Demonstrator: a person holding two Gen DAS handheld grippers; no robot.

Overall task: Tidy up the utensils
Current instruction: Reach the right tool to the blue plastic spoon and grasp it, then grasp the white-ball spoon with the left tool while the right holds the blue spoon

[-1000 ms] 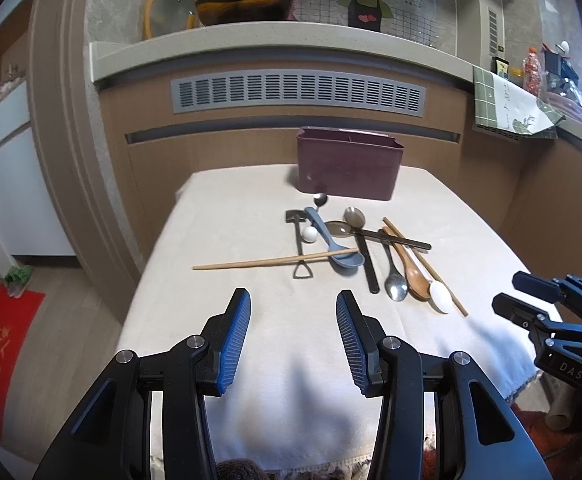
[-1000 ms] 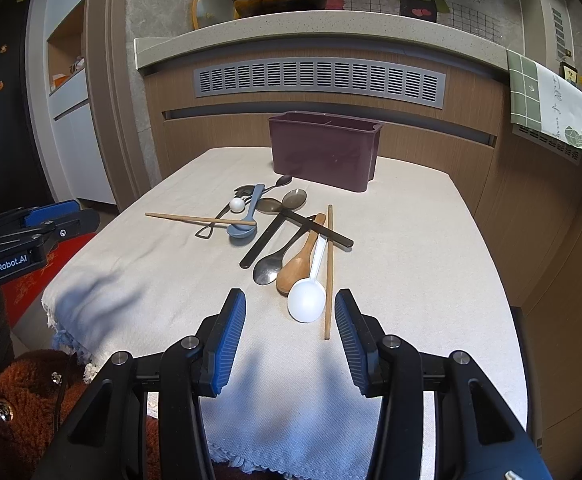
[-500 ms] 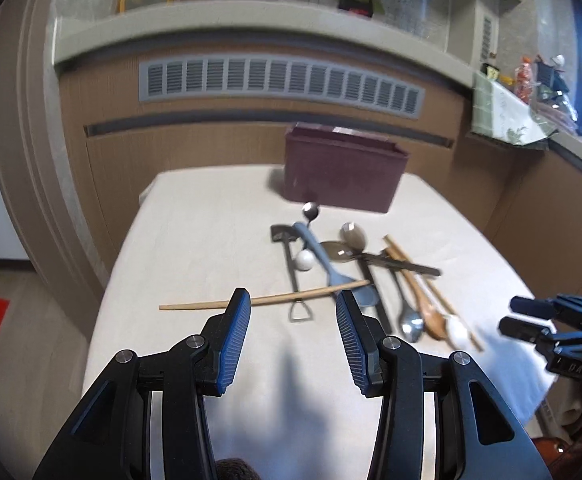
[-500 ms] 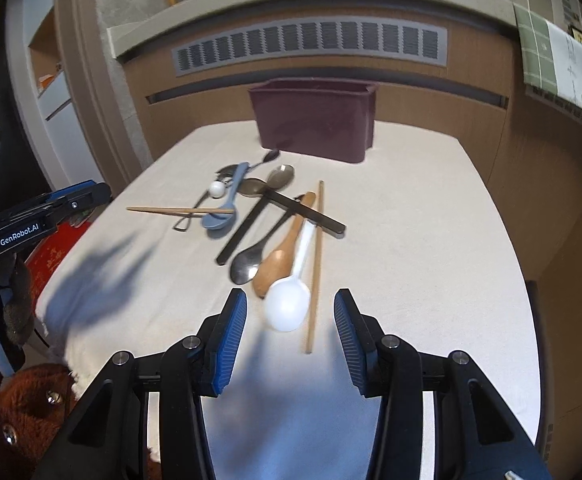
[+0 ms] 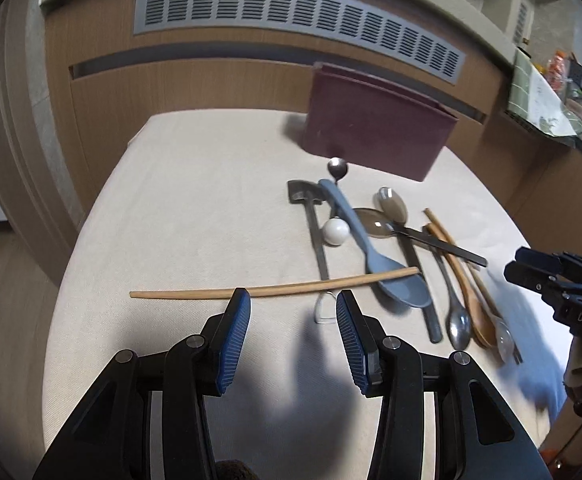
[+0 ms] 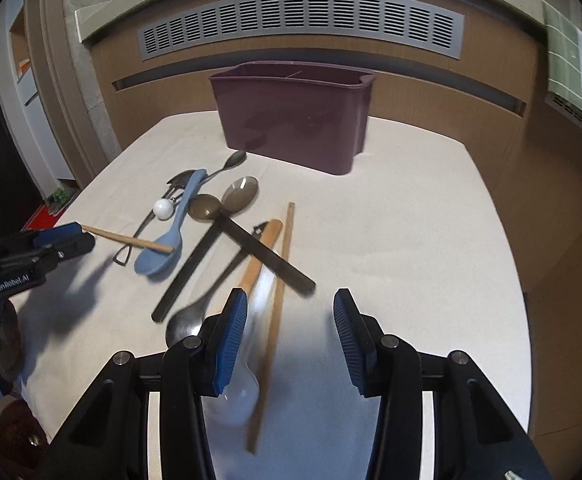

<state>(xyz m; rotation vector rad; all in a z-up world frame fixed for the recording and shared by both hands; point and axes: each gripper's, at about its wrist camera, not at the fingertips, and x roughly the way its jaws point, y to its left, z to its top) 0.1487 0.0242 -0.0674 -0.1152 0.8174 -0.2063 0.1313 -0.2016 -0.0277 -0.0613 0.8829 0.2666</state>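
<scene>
Both claws empty, jaws apart, hovering low over the cloth-covered surface (image 5: 195, 184). Nothing picked yet, the maroon holder (image 6: 291, 116) at the far side looks empty from here, though its inside is mostly hidden

Left claw (image 5: 293, 312): jaws spread, the pale chopstick (image 5: 271, 290) lies just ahead of the tips. Its long axis runs crosswise to the claw's reach, left to right, far end propped on the bowl of the blue spoon (image 5: 371, 248). The gap lines up with the mid-shaft, so it likely only needs to push forward and down. Wire loop of a grey tool handle (image 5: 325, 308) sits right there between the tips, risk of snagging it

Right claw (image 6: 291, 334): jaws wide, the white spoon (image 6: 243, 392) and the second chopstick (image 6: 275, 320) run lengthwise into the gap, roughly along the reach direction, spoon bowl nearest the camera and hugging the left pad. Blurred, so exact contact unclear. Wooden spoon (image 6: 259, 256) and steel spoon (image 6: 187, 320) lie just left of those, black flat handle (image 6: 267, 258) crosses over the pile

Judgement: left side is nearer the crosswise chopstick, right side nearer the white spoon and chopstick pair. Right grip would close across the shafts, could catch two at once

Holder stands well beyond the pile for both
</scene>
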